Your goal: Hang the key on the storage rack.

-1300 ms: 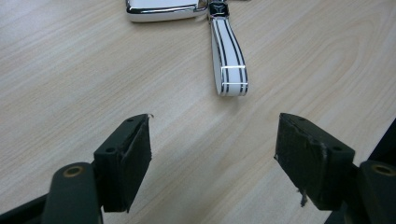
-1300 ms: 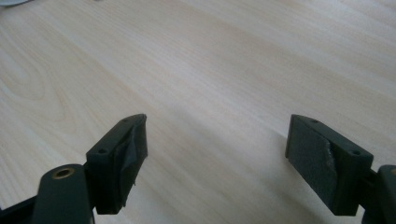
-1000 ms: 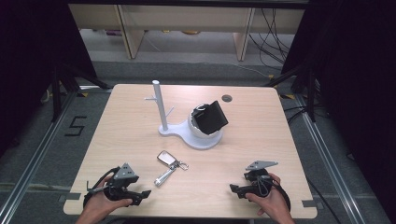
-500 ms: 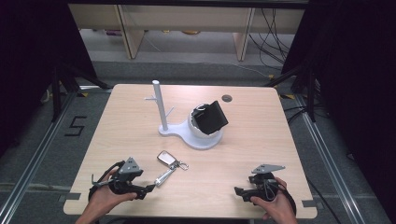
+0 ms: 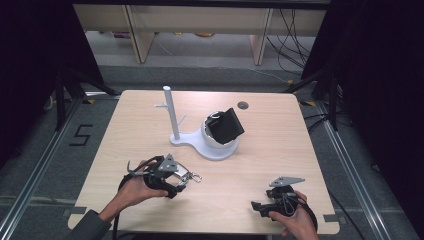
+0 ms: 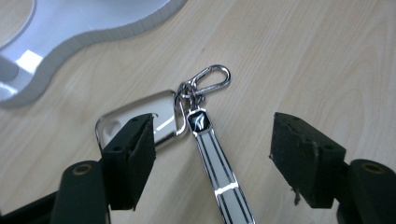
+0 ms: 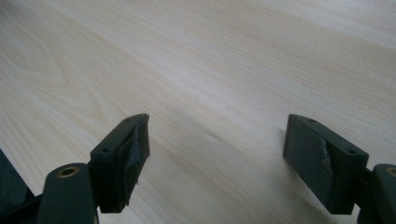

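While its jaws stand wide and have just been narrowing, the left tool (image 6: 212, 154) straddles the key ring's strap (image 6: 217, 163) on the table (image 5: 280, 150); closing squarely on the strap looks surest. Beyond it waits the white stand (image 5: 200, 140). The right tool (image 7: 217, 158) idles wide open.

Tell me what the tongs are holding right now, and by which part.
Nothing is held. The left tongs stand open around the keychain; the right tongs are open.

Even overhead light, dark surroundings; glare on the keychain (image 6: 212, 154), sharp close-ups
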`<action>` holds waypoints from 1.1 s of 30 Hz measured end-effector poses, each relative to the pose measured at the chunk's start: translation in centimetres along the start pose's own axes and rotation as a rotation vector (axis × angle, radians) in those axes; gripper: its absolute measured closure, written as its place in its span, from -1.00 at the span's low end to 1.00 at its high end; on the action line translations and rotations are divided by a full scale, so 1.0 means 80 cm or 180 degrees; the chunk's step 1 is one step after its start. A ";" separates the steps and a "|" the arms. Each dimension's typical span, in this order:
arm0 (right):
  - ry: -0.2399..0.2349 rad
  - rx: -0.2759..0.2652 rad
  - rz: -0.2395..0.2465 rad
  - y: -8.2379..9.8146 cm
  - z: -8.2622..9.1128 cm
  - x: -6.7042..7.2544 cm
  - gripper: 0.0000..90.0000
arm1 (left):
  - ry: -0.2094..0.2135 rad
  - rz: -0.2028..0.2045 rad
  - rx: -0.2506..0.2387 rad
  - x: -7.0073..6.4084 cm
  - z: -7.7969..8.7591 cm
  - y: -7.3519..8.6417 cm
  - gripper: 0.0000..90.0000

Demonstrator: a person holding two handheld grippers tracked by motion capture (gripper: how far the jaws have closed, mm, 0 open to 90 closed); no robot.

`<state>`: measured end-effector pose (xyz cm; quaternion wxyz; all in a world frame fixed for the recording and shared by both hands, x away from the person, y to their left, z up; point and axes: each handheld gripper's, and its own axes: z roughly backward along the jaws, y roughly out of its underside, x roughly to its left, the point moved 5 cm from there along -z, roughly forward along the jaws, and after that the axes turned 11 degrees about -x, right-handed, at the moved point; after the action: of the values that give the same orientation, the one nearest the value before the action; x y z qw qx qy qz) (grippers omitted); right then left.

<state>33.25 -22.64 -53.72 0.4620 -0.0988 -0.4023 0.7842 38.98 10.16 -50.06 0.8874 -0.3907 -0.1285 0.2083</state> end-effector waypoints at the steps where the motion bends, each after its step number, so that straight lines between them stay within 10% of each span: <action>1: -0.0008 0.0002 -0.0006 0.000 0.000 0.001 -0.47 | 0.0017 -0.0042 0.0045 0.001 -0.003 -0.002 -0.32; 33: -0.0079 0.0071 -0.0125 0.002 0.001 0.007 -0.46 | 0.0361 -0.0765 0.1071 0.025 -0.081 -0.024 0.06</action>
<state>32.82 -22.31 -53.62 0.4733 -0.0760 -0.4011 0.7806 43.77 5.80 -52.77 0.9644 -0.2300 -0.0875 0.0972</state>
